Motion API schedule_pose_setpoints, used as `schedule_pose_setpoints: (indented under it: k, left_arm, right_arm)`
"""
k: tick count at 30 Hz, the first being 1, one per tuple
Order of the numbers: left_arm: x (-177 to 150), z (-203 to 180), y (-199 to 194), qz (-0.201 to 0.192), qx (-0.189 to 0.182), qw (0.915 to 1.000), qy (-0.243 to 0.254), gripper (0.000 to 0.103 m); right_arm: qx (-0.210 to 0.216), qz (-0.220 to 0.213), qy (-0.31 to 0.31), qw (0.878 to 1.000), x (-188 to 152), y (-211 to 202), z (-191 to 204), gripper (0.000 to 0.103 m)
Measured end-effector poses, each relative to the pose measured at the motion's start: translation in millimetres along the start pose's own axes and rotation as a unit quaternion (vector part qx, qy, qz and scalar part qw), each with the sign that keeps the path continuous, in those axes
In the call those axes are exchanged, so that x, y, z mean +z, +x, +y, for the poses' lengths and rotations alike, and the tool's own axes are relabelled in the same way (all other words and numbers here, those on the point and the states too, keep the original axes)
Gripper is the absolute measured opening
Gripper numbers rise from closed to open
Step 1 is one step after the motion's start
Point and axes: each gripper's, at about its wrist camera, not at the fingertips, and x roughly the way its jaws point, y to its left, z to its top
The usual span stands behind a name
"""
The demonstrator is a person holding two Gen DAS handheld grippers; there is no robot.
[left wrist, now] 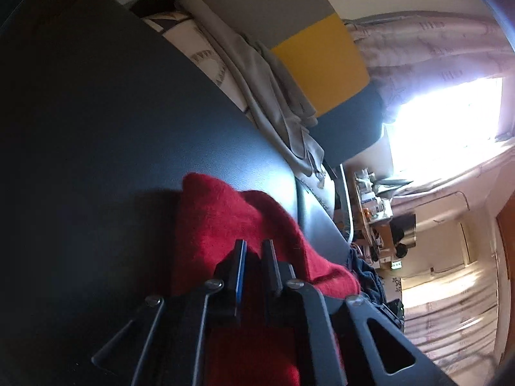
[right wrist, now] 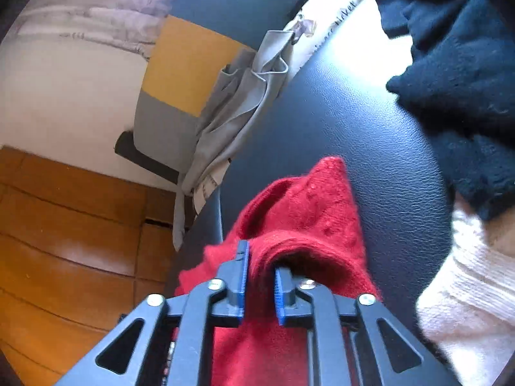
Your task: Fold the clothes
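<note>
Left tool (left wrist: 254, 251) clenched on red knit garment (left wrist: 222, 218) – fingers nearly together w/ red fabric pinched between, more of it bunched below and behind the jaws. Right tool (right wrist: 260, 257) also gripped the same red knit garment (right wrist: 299, 212), a thick fold wedged between its blue pads (right wrist: 243, 276); jaws narrowed onto the fold, not fully together. Garment draped from both tools onto a dark leather-textured bench (right wrist: 370, 122), one pointed corner resting on that surface in the right wrist view. In the left wrist view, seen lying against the dark bench (left wrist: 112, 112) (shadow cast to its left).

Dark navy knit item (right wrist: 457, 74) heaped on the bench to the right of the red one, apart from it. White ribbed knit piece (right wrist: 463, 286) just below the navy, touching it. Grey cloth (right wrist: 231, 112) hung crumpled at bench's far edge, beside a grey-yellow-dark panel (right wrist: 180, 64) – same panel (left wrist: 322, 64) and grey cloth (left wrist: 273, 96) visible from the left wrist. Wooden floor (right wrist: 64, 225) below. Bright window (left wrist: 450, 122) w/ patterned curtain (left wrist: 418, 41) beyond.
</note>
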Motion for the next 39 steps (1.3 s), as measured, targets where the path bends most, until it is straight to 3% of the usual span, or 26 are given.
schedule_pose_setpoints:
  k: [2,5,7,9,11,14,20,21,23,27,28,35,37,39]
  left_arm:
    - [-0.7,2.4,-12.6,-0.011,0.018,0.9996,0.017,0.014]
    - [-6.4,3.8,-25.3,-0.013,0.059,0.9967,0.054,0.016]
    - [-11.0,3.5,-31.3,-0.013,0.086,0.9930,0.080,0.016]
    - [-17.8,1.1,-33.5,-0.012,0.114,0.9863,0.119,0.016]
    - [-27.6,-5.6,-33.1,-0.008,0.147,0.9740,0.173,0.016]
    - [-40.7,-15.6,-30.9,0.005,0.174,0.9537,0.246,0.016]
    - [-46.7,-31.7,-22.5,0.014,0.205,0.9180,0.339,0.022]
    - [-46.6,-34.8,-20.4,0.016,0.208,0.9119,0.353,0.022]
    - [-45.4,-41.4,-14.9,0.023,0.206,0.9015,0.380,0.023]
    - [-40.7,-55.9,-0.2,0.045,0.193,0.8814,0.429,0.028]
    - [-40.8,-60.2,3.8,0.050,0.193,0.8725,0.446,0.031]
    - [-51.2,-92.0,31.9,0.095,0.181,0.7890,0.579,0.037]
    - [-54.5,-99.4,36.7,0.103,0.167,0.7711,0.606,0.037]
    - [-56.1,-107.6,42.4,0.113,0.152,0.7611,0.620,0.037]
  right_arm:
    - [0.019,0.005,-0.013,1.000,-4.3,-6.3,3.5,0.054]
    - [0.024,0.009,-0.067,0.997,-8.5,-23.2,19.9,0.058]
    - [-0.028,-0.002,-0.148,0.989,-14.0,-36.0,42.1,0.058]
    - [-0.112,-0.015,-0.255,0.960,-23.0,-39.6,67.7,0.058]
    - [-0.162,-0.002,-0.324,0.932,-27.3,-24.5,78.2,0.058]
    - [-0.209,0.017,-0.365,0.907,-24.5,-2.5,79.5,0.057]
    - [-0.267,0.051,-0.374,0.887,3.2,48.3,56.7,0.053]
    - [-0.275,0.057,-0.371,0.885,5.5,56.7,53.1,0.050]
    - [-0.282,0.069,-0.366,0.884,5.4,67.1,47.2,0.033]
    - [-0.285,0.065,-0.373,0.880,-0.9,70.8,49.1,0.029]
    - [-0.284,0.066,-0.371,0.882,-0.9,70.3,49.2,0.029]
    - [-0.269,0.075,-0.347,0.895,4.9,67.0,43.7,0.030]
    - [-0.268,0.074,-0.349,0.895,5.1,67.2,43.1,0.030]
    - [-0.266,0.072,-0.349,0.895,5.4,67.0,42.4,0.030]
